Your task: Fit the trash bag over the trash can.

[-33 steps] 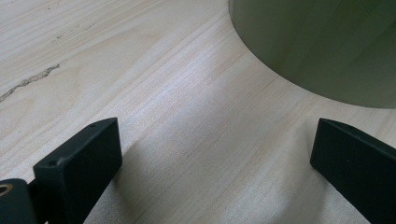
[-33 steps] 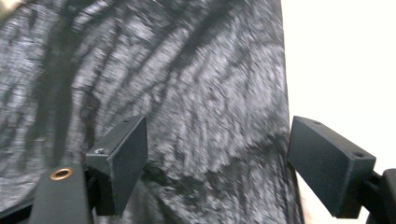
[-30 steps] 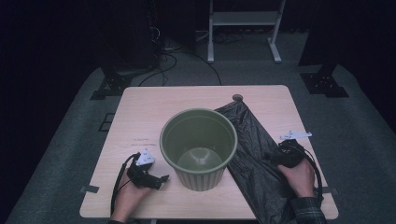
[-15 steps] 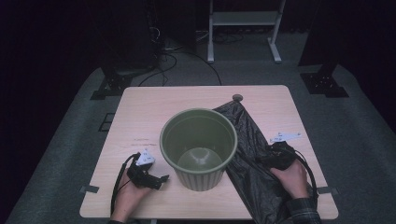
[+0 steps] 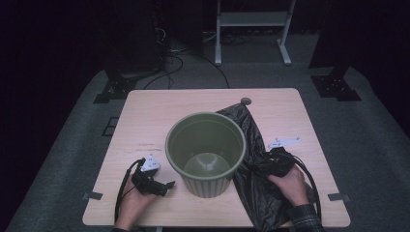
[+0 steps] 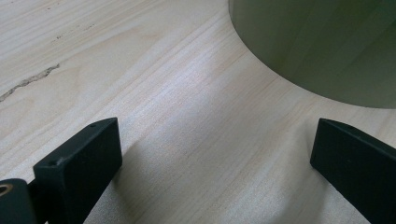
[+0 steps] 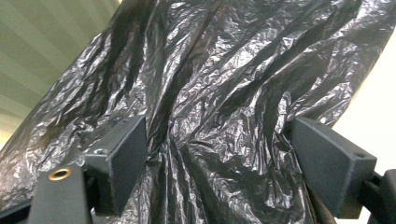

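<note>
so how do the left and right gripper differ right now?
The left gripper rests on bare table beside the green bin, nothing between its jaws; the right gripper sits over the black bag, with crumpled plastic between its jaws. The left gripper points toward the bin's wall without touching it; the right gripper points across the bag toward the bin. Both are open wide and hand-held.

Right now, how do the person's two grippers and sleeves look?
Both grippers are black. The left gripper carries a pale grey three-cornered plate and trails a looping black cable; its jaws are blocky, flat-faced and matte. The right gripper has the same plate, black cable and blocky jaws, with a brass-coloured insert. The right sleeve is dark plaid.
</note>
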The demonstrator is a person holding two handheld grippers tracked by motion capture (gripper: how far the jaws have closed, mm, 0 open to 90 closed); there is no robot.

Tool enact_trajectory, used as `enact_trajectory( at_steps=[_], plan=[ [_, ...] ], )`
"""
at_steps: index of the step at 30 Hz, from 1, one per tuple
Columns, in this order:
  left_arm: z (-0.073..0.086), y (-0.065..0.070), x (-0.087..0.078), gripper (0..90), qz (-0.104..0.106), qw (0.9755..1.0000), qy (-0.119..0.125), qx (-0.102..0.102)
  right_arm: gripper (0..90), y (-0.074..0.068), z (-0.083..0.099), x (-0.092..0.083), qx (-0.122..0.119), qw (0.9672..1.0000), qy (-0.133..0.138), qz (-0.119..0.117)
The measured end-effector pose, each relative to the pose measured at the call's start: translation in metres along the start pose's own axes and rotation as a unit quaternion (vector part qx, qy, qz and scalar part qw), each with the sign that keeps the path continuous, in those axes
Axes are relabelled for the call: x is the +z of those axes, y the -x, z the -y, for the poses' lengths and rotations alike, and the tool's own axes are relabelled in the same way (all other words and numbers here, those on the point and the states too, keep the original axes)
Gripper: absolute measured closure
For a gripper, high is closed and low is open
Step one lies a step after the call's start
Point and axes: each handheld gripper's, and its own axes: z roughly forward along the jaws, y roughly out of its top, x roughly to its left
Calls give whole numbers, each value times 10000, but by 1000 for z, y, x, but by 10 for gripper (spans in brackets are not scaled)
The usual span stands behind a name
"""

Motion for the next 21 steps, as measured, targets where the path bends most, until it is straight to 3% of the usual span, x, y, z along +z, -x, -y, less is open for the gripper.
enact_trajectory(
  at_steps=[9, 17, 21],
  plan=[
    [0, 0, 0, 7, 0, 10000, 0, 1, 191, -15, -9, 14, -125, 9999, -23, -76],
    [0, 0, 0, 7, -1, 10000, -1, 1, 192, -29, -14, 23, -304, 9994, -56, 123],
    [0, 0, 0, 7, 1, 10000, -1, 1, 192, -38, -15, 28, -527, 9979, -122, 349]
  ],
)
